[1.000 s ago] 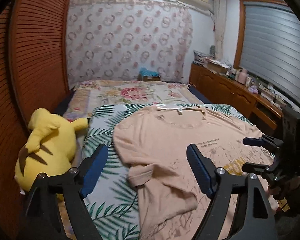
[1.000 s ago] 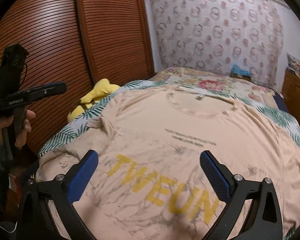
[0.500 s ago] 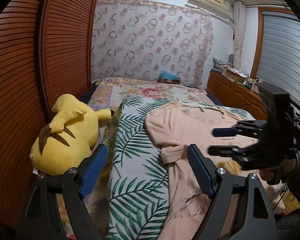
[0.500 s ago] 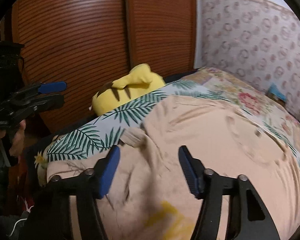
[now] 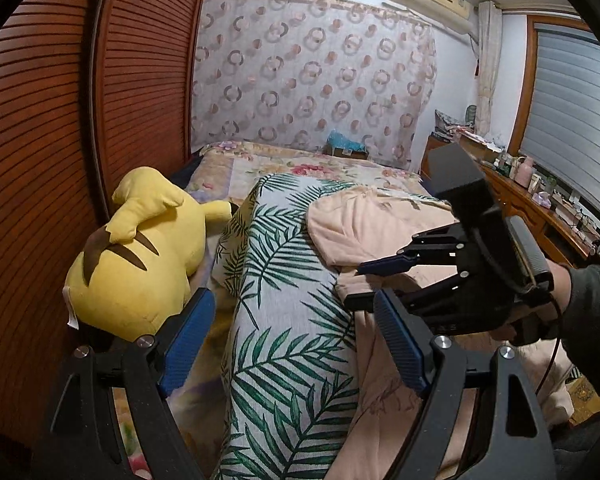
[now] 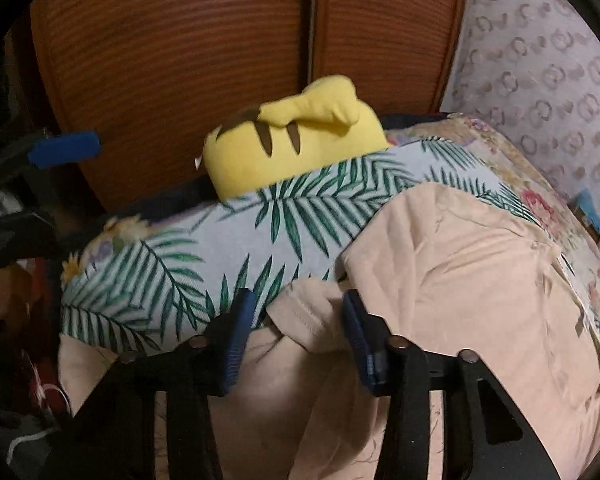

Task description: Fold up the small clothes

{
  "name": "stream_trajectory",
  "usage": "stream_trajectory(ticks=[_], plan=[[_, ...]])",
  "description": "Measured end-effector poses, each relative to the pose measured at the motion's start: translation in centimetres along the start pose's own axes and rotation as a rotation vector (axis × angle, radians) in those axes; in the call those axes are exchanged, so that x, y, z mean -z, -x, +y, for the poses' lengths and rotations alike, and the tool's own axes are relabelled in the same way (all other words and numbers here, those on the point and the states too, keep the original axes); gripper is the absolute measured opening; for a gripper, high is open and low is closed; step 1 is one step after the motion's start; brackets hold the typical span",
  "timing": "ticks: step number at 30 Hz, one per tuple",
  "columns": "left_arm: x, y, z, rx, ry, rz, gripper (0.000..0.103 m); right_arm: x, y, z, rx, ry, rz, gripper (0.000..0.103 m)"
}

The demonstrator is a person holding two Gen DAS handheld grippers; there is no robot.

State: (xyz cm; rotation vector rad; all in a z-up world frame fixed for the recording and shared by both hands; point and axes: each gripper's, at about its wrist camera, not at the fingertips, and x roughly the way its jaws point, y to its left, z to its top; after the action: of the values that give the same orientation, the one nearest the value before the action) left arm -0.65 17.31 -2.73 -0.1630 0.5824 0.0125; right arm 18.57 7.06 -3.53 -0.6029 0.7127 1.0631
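**Sleeve Between the Right Fingers on the Palm-Leaf Bed Cover**

Bedroom scene: a bed with a white cover printed in green palm leaves (image 5: 284, 320) fills the centre of both views, with brown louvred wooden wardrobe doors (image 5: 40, 160) along the left and a ring-patterned curtain (image 5: 312, 76) at the top.

A peach short-sleeved cotton T-shirt (image 6: 480, 280) lies spread on the cover, at centre right in each frame. A yellow plush toy with brown stripes (image 5: 140, 264) rests at the left edge of the bed, against the doors.

My right gripper (image 6: 300, 328) sits at lower centre of its own view. Its jaws are closing, with the hemmed sleeve (image 6: 304, 316) of the T-shirt between them; the blue pads have not visibly met the cloth.

My left gripper (image 5: 292, 344) hangs over the leaf cover with its fingers (image 5: 188, 336) wide apart and nothing between them.
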Motion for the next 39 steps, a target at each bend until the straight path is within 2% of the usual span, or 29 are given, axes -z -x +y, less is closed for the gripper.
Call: stream_trajectory(ticks=[1, 2, 4, 8, 13, 20, 24, 26, 27, 29, 30, 31, 37, 39], plan=[[0.1, -0.1, 0.0, 0.000, -0.001, 0.002, 0.082, 0.1, -0.2, 0.0, 0.018, 0.009, 0.006, 0.025], [0.2, -0.1, 0.0, 0.001, -0.001, 0.006, 0.082, 0.2, 0.3, 0.2, 0.027, 0.012, 0.004, 0.022], [0.4, -0.2, -0.2, 0.002, -0.003, 0.009, 0.082, 0.2, 0.6, -0.3, 0.016, -0.010, -0.027, 0.010], [0.4, -0.4, -0.5, 0.009, -0.004, 0.013, 0.082, 0.3, 3.1, -1.5, 0.030, -0.086, -0.142, 0.007], [0.5, -0.5, -0.8, 0.015, -0.006, 0.015, 0.082, 1.7, 5.6, -4.2, 0.115, -0.216, -0.229, 0.006], [0.3, -1.0, -1.5, 0.022, -0.014, 0.021, 0.082, 5.3, 5.7, -8.3, 0.257, -0.390, -0.186, 0.006], [0.3, -1.2, -1.8, 0.025, -0.019, 0.027, 0.082, 7.0, 5.2, -8.9, 0.287, -0.445, -0.153, 0.006], [0.3, -1.5, -2.0, 0.026, -0.021, 0.032, 0.082, 7.4, 5.0, -8.8, 0.271, -0.449, -0.146, 0.006], [0.3, -1.6, -2.0, 0.026, -0.021, 0.034, 0.082, 7.4, 4.7, -8.7, 0.262, -0.450, -0.143, 0.007], [0.2, -1.8, -2.1, 0.030, -0.019, 0.037, 0.082, 7.4, 3.7, -8.6, 0.237, -0.454, -0.122, 0.019], [0.2, -1.9, -2.3, 0.033, -0.018, 0.038, 0.082, 7.4, 4.0, -9.1, 0.229, -0.456, -0.123, 0.029], [0.2, -1.9, -2.3, 0.035, -0.018, 0.039, 0.082, 7.2, 3.7, -9.2, 0.217, -0.455, -0.121, 0.035], [0.2, -2.5, -2.7, 0.040, -0.020, 0.051, 0.082, 5.9, 0.6, -11.6, 0.198, -0.441, -0.043, 0.037], [0.3, -2.7, -2.7, 0.044, -0.018, 0.052, 0.082, 5.5, 0.4, -11.6, 0.198, -0.412, -0.048, 0.037]])
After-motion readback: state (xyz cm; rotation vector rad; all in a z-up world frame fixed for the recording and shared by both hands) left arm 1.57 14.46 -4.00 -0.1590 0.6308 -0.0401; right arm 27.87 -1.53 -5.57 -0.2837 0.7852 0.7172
